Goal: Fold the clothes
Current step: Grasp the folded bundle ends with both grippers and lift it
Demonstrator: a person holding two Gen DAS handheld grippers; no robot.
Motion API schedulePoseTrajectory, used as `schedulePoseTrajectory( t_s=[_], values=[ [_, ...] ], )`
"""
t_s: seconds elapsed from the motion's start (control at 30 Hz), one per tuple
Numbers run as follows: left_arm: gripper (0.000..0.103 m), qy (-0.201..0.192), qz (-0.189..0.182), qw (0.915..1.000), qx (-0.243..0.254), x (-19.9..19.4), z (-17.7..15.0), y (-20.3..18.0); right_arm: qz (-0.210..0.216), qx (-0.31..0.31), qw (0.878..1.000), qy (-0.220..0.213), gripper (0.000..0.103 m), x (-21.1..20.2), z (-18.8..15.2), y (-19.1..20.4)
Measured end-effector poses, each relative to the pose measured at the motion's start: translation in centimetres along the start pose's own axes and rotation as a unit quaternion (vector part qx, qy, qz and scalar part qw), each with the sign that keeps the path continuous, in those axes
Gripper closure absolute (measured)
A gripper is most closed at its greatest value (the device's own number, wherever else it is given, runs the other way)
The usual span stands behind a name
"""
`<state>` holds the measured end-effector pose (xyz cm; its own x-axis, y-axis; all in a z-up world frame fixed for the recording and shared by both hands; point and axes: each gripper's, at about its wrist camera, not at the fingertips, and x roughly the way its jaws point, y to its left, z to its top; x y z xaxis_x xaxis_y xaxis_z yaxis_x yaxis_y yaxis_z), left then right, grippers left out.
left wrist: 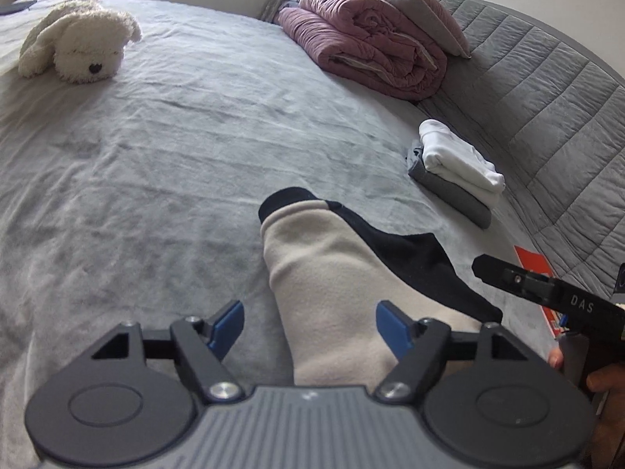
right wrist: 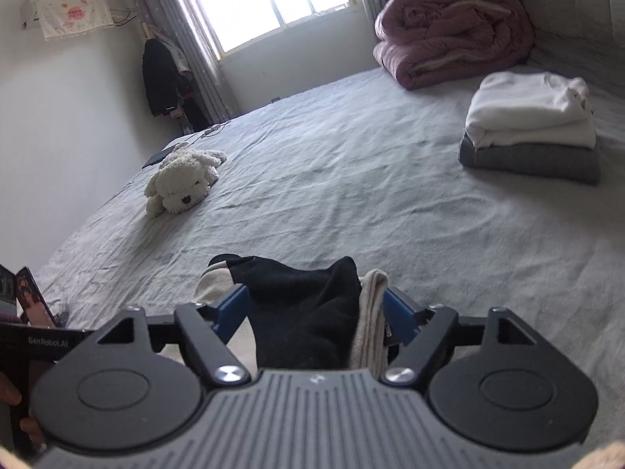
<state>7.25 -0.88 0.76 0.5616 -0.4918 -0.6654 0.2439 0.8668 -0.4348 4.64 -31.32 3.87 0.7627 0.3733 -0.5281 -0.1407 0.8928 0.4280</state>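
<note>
A beige and black garment (left wrist: pixel 332 273) lies on the grey bed sheet (left wrist: pixel 175 156) near the front edge. My left gripper (left wrist: pixel 310 326) is open above it, its blue fingertips (left wrist: pixel 228 324) wide apart, with a beige sleeve running between them. My right gripper (right wrist: pixel 316 312) is open too, with the garment's black and beige cloth (right wrist: pixel 304 312) bunched between its blue fingers (right wrist: pixel 402 318). The right gripper's black body also shows in the left wrist view (left wrist: pixel 547 289) at the right.
A stack of folded white and grey clothes (left wrist: pixel 455 170) (right wrist: pixel 531 129) sits by the grey quilted headboard (left wrist: pixel 547 97). A rolled pink duvet (left wrist: pixel 371 43) lies at the far side. A white plush dog (left wrist: pixel 78 39) (right wrist: pixel 183 181) lies on the sheet.
</note>
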Motion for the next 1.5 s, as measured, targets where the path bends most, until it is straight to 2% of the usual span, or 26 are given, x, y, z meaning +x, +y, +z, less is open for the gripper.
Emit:
schedulePoseTrajectory(
  t_s=[0.1, 0.13, 0.37, 0.5, 0.8, 1.0, 1.13, 1.3, 1.33, 1.5],
  values=[
    [0.024, 0.016, -0.015, 0.9993, -0.032, 0.2, -0.1, 0.7, 0.014, 0.064, 0.997, 0.030, 0.008, 0.3, 0.3, -1.1],
    [0.023, 0.021, -0.021, 0.9985, -0.045, 0.3, -0.1, 0.9, 0.019, 0.089, 0.995, 0.040, 0.007, 0.4, 0.3, -1.6],
    [0.023, 0.049, -0.067, 0.9860, -0.145, 1.5, -0.8, 3.0, 0.034, 0.217, 0.972, 0.083, 0.007, 0.9, -0.1, -4.3],
    [0.023, 0.055, -0.077, 0.9793, -0.179, 2.3, -1.4, 3.6, 0.039, 0.254, 0.962, 0.096, 0.007, 1.0, -0.2, -5.3],
    [0.023, 0.058, -0.091, 0.9695, -0.220, 3.3, -1.5, 4.1, 0.037, 0.258, 0.957, 0.130, 0.007, 1.7, -0.6, -5.1],
    [0.024, 0.057, -0.096, 0.9669, -0.230, 3.8, -1.5, 4.1, 0.034, 0.262, 0.955, 0.136, 0.006, 2.3, -0.8, -5.3],
    [0.024, 0.059, -0.095, 0.9673, -0.228, 3.9, -1.5, 3.9, 0.030, 0.252, 0.957, 0.137, 0.006, 2.4, -0.9, -5.2],
    [0.023, 0.059, -0.094, 0.9689, -0.221, 4.3, -1.5, 3.3, 0.020, 0.211, 0.967, 0.139, 0.006, 2.6, -1.0, -4.0],
    [0.023, 0.059, -0.094, 0.9692, -0.220, 4.4, -1.5, 3.2, 0.018, 0.202, 0.969, 0.140, 0.008, 2.7, -1.1, -3.8],
    [0.023, 0.059, -0.096, 0.9695, -0.218, 4.7, -1.5, 2.7, 0.005, 0.190, 0.972, 0.138, 0.030, 2.8, -1.2, -3.4]
  ],
)
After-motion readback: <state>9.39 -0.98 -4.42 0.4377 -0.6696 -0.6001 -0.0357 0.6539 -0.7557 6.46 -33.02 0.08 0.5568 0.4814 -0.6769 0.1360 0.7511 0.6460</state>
